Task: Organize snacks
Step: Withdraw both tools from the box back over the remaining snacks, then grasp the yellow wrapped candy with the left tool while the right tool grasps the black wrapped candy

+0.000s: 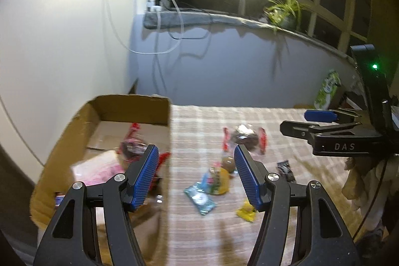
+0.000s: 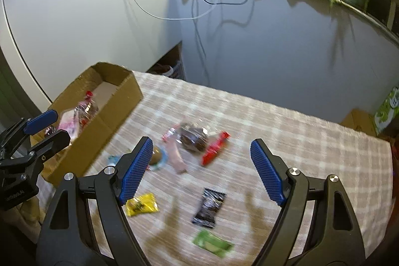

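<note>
Cardboard box (image 2: 109,101) holds a pink packet (image 1: 99,170) and red-ended wrapper (image 1: 132,146).

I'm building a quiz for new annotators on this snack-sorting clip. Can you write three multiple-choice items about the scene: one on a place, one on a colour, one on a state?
1. Where is the cardboard box on the checked tablecloth?
A. at its left edge
B. in its middle
C. at its right edge

2. What colour is the small packet by the right gripper's left finger?
A. white
B. yellow
C. purple

3. How do both grippers stand?
A. both shut on snacks
B. one open, one shut
C. both open, holding nothing

Answers:
1 A: in the right wrist view the box sits at the cloth's left side.
2 B: its wrapper is bright yellow.
3 C: the left gripper and the right gripper both show wide gaps with nothing between the fingers.
</note>
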{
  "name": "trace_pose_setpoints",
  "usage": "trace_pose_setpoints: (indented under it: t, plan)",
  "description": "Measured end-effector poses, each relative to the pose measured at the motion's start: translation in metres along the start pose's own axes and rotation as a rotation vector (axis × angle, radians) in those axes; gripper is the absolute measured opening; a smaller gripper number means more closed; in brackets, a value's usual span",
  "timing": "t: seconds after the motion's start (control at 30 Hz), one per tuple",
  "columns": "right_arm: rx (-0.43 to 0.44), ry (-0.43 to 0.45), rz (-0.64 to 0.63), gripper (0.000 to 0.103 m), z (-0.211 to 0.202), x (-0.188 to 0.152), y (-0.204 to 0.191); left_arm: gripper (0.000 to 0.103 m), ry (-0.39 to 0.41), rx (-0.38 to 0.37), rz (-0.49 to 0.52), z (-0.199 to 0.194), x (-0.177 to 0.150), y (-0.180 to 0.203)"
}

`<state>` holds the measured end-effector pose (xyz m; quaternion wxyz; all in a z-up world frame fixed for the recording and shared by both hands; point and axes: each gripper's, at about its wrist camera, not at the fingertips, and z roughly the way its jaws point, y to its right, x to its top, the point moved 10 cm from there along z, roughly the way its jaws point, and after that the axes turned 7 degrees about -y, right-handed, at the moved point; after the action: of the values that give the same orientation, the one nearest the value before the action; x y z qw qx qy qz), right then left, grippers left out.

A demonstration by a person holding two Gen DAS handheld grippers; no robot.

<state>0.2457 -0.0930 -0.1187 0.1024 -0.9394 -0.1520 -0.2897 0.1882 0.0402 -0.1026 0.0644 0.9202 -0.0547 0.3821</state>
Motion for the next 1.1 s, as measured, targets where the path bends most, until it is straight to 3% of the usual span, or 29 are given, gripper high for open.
trace_pose_setpoints:
  t: [0.37, 0.47, 0.6, 0.7, 0.9, 1.1]
  plan:
    - [-0.005, -0.096, -0.005, 0.083, 0.017, -0.045, 0.020, 0.045, -0.132, -0.092, 0.129, 0.028, -0.035, 0.055]
    - [0.001, -0.122, -0.013, 0.076, 0.022, -0.055, 0.018, 0.041, -0.168, -0.109, 0.150, 0.035, -0.046, 0.063]
    - [0.003, -0.155, -0.030, 0.074, 0.029, -0.067, 0.015, 0.039, -0.213, -0.131, 0.163, 0.043, -0.058, 0.070]
    - [0.008, -0.178, -0.035, 0.062, 0.034, -0.073, 0.013, 0.038, -0.238, -0.131, 0.184, 0.049, -0.065, 0.074]
    - [0.013, -0.211, -0.035, 0.054, 0.043, -0.079, 0.011, 0.036, -0.286, -0.130, 0.193, 0.061, -0.077, 0.074]
    - [-0.014, -0.228, -0.055, 0.053, 0.051, -0.077, 0.007, 0.033, -0.306, -0.117, 0.226, 0.068, -0.086, 0.079]
